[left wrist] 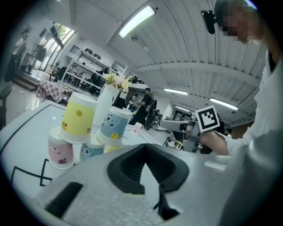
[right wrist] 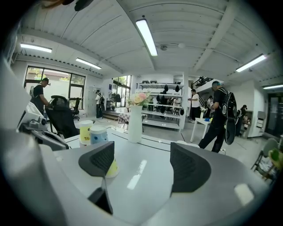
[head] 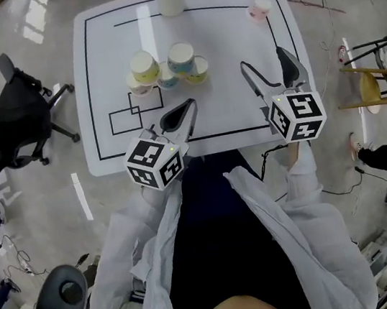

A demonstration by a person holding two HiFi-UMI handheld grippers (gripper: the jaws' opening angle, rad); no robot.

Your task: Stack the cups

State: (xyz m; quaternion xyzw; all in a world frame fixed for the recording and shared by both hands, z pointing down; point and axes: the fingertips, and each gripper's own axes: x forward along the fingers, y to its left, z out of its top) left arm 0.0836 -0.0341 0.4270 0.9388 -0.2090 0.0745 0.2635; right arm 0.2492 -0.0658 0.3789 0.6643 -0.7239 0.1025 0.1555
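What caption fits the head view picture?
Left gripper shut, right gripper open, both empty, near stacked cups on a white table.

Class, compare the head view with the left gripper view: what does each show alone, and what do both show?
Only the head view shows the cube on the left gripper. Only the left gripper view shows the flowers in the vase and the ceiling lights. Both show the stacked cups, the vase and the right gripper with its marked cube.

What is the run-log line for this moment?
cups: five piled, two on three | left gripper: shut, empty | right gripper: open, empty | neither touches cups
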